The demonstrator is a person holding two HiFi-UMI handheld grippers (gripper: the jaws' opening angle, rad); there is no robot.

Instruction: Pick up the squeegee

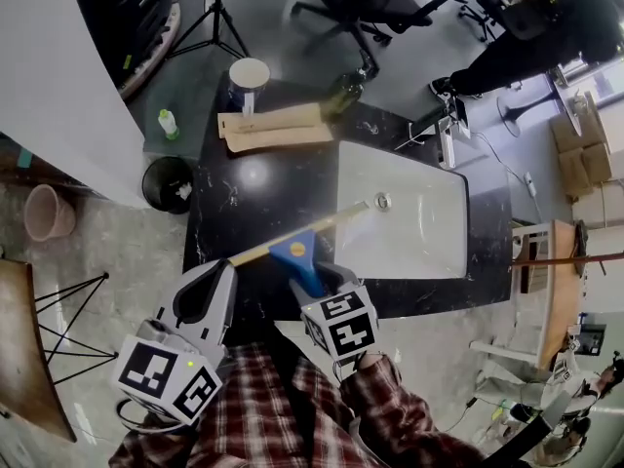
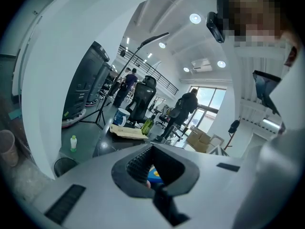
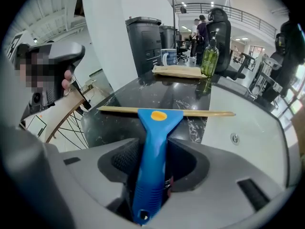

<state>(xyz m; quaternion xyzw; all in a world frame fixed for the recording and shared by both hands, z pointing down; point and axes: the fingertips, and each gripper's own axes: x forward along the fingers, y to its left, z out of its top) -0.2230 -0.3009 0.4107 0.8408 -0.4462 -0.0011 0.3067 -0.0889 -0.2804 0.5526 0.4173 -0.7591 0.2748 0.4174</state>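
1. The right gripper [image 1: 314, 279] is clamped on the blue handle of the squeegee [image 1: 295, 252]. The squeegee's pale blade runs from the dark counter [image 1: 253, 188] left of the sink [image 1: 429, 252] across the sink's left rim and ends just short of its drain [image 1: 383, 201]. I cannot tell whether the blade is clear of the surface
2. The jaws hold the handle toward its butt end, so I judge the long blade could lever the handle round in them if the lift is jerky
3. A tilted lift may catch the blade tip on the sink's rim and twist the squeegee loose
4. The left gripper [image 1: 210, 295], jaws together on nothing, hangs left of the sink, just beside the blade's near end; a sideways swing could knock the blade into it
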